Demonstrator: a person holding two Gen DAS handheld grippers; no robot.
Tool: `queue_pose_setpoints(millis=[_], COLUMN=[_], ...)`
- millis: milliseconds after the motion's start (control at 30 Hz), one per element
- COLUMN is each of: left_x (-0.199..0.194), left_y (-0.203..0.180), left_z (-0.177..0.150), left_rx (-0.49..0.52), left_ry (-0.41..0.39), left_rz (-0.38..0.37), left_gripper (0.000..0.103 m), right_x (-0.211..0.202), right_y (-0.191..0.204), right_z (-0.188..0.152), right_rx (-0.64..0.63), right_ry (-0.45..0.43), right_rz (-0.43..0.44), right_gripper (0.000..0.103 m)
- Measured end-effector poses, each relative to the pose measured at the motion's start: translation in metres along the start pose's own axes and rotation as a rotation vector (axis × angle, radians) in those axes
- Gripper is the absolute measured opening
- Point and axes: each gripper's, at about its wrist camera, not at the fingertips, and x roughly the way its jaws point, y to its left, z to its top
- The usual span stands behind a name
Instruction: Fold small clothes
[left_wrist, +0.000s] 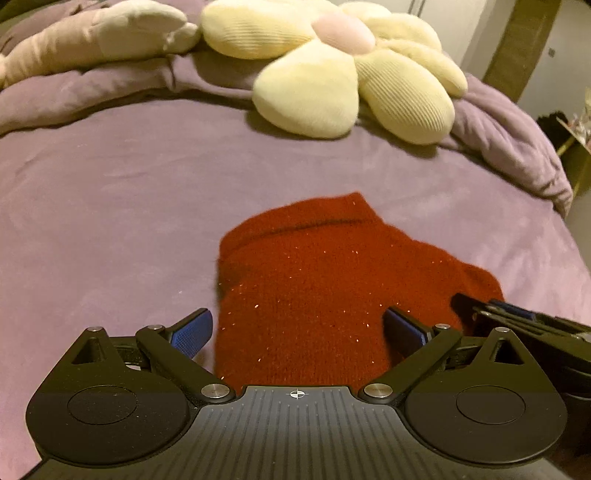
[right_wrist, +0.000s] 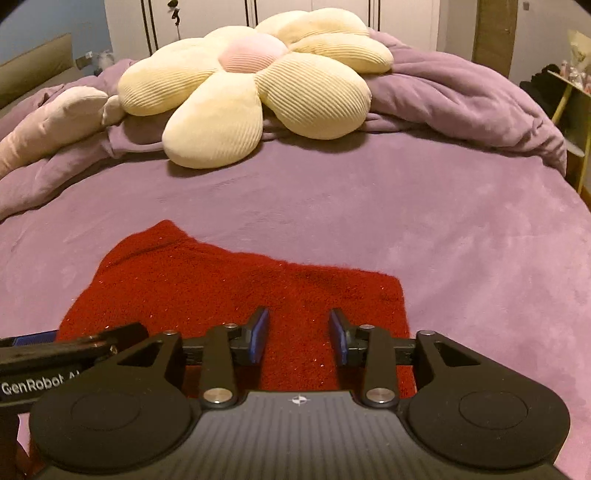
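A small red knitted garment (left_wrist: 314, 280) lies flat on the purple bed cover, partly folded. It also shows in the right wrist view (right_wrist: 207, 280). My left gripper (left_wrist: 297, 326) is open wide over the garment's near part, blue pads apart, holding nothing. My right gripper (right_wrist: 298, 334) is open over the garment's near right part and holds nothing. The right gripper shows at the right edge of the left wrist view (left_wrist: 517, 317). The left gripper's body shows at the left edge of the right wrist view (right_wrist: 70, 341).
A cream flower-shaped cushion (right_wrist: 255, 81) and a pale pink pillow (right_wrist: 48, 118) lie at the far side on a bunched purple duvet (right_wrist: 461, 99). The bed's right edge (right_wrist: 576, 206) drops beside a shelf (right_wrist: 572, 96). The purple bed cover (right_wrist: 369, 206) stretches beyond the garment.
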Motion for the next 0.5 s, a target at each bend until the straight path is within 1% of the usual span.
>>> queue_pose_setpoints(millis=[67,300,433,500], left_x=[0.009,0.025,0.031,0.031], left_y=[-0.001,0.003,0.003,0.006], left_z=[0.000,0.000,-0.002,-0.001], left_rx=[0.008,0.009,0.015,-0.004], left_ry=[0.016,0.023,0.011,0.021], left_rz=[0.002,0.002,0.003,-0.006], left_gripper=[0.103,0.103,0.103,0.103], right_x=[0.008,0.020,0.029,0.031], right_y=[-0.001,0.006,-0.001,-0.003], right_z=[-0.003,-0.008,-0.007,-0.004], right_rx=[-0.002,-0.034,-0.023,-0.020], right_ry=[-0.001,-0.048,-0.051,-0.040], right_rz=[-0.005,-0.038,-0.017,-0.008], right_gripper=[0.038,0.040,0.042,0.042])
